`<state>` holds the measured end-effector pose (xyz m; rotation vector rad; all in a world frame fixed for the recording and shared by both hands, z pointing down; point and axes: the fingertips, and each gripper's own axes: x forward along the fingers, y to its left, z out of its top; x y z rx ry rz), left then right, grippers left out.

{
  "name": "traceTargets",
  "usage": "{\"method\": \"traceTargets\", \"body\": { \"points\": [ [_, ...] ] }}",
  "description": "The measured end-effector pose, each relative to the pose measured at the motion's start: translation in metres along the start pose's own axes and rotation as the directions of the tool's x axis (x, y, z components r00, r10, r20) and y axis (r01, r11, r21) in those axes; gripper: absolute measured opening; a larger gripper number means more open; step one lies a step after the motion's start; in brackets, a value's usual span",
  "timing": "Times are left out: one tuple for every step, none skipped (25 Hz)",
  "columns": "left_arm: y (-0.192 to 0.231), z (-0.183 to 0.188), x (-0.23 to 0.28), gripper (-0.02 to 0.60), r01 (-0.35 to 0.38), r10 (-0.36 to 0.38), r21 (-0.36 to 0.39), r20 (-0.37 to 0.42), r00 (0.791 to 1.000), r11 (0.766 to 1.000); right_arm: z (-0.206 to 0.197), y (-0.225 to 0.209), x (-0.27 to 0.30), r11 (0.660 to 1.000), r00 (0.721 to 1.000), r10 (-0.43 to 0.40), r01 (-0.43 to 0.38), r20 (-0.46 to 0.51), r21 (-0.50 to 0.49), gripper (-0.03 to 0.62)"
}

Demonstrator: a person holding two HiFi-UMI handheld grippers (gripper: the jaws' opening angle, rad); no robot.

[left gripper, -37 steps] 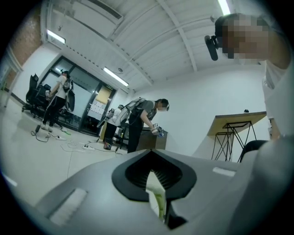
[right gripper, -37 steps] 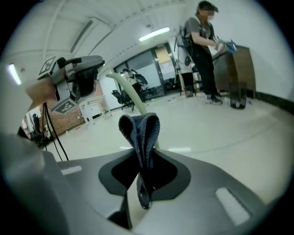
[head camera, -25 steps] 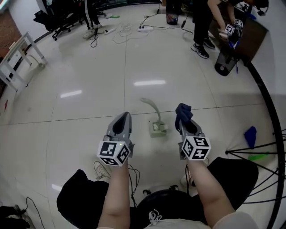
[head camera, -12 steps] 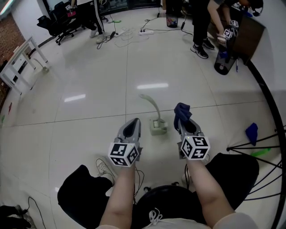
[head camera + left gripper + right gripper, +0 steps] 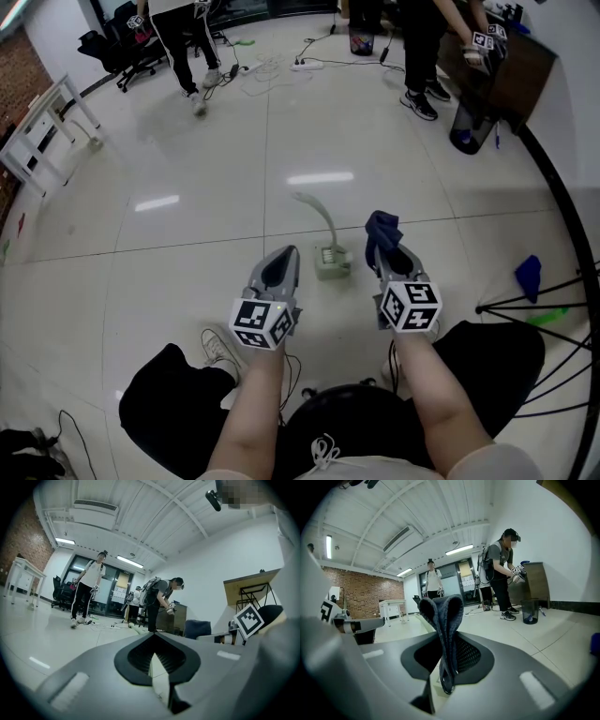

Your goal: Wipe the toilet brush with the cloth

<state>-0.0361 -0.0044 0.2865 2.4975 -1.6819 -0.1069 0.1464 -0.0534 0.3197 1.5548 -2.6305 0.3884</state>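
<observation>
Head view: a pale toilet brush (image 5: 328,246) with a curved handle stands in a squarish holder on the glossy tiled floor (image 5: 187,234). It is between and just ahead of the left hand-held gripper (image 5: 281,261) and the right hand-held gripper (image 5: 391,251). Its bristles are hidden.

Left gripper view: the smooth grey jaws are together with nothing between them.

Right gripper view: the jaws pinch a folded, dark blue, nubbly cloth (image 5: 442,616). A brick wall (image 5: 361,597) stands behind.

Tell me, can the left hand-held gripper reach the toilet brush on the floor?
Probably yes: the left hand-held gripper, jaws together and empty, hovers beside the toilet brush with only bare floor between them.
</observation>
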Motion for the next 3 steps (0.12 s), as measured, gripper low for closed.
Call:
{"method": "traceTargets", "body": {
  "points": [
    [-0.0006,0.0005,-0.0001,0.006,0.001,-0.001,0.002,0.001,1.000,1.000,-0.0002,0.0000,0.0002,1.000,1.000,0.001,-0.001,-0.001,0.003,0.067],
    [-0.0012,0.0009,-0.0002,0.006,0.003,-0.003,0.005,0.002,1.000,1.000,-0.0005,0.0000,0.0003,1.000,1.000,0.001,-0.001,-0.002,0.005,0.066],
    [-0.0019,0.0013,-0.0003,0.006,0.004,-0.004,0.008,0.003,1.000,1.000,-0.0007,0.0000,0.0005,1.000,1.000,0.002,-0.002,-0.003,0.008,0.066]
  ]
}}
